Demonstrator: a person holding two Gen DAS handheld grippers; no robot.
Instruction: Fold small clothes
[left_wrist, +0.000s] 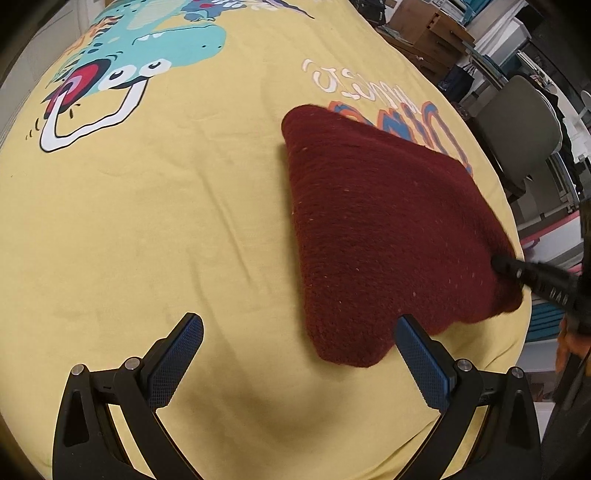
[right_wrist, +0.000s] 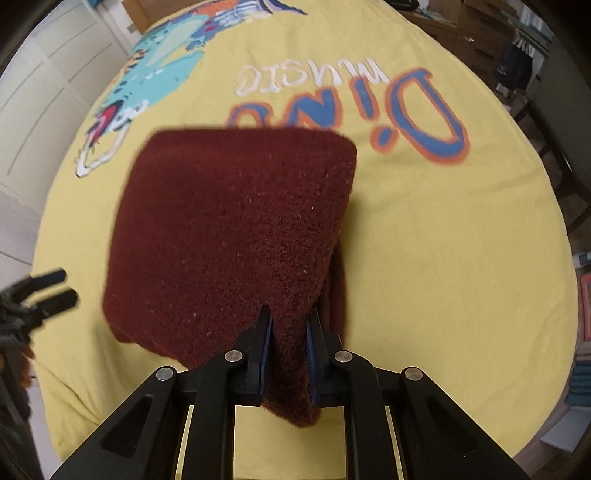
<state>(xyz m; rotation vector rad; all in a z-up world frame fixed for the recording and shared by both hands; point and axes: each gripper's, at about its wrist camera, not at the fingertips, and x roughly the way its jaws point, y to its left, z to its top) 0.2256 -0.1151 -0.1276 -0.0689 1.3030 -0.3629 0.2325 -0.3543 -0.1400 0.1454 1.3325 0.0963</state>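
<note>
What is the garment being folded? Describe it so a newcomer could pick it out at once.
Start from the yellow cartoon-dinosaur cloth that covers the table. On it, beside the blue-and-orange "Dino" lettering, lies a dark red fuzzy knitted garment, folded into a rough square. It is the only plain, thick, woolly piece there, and the right claw is shut on its near edge.
</note>
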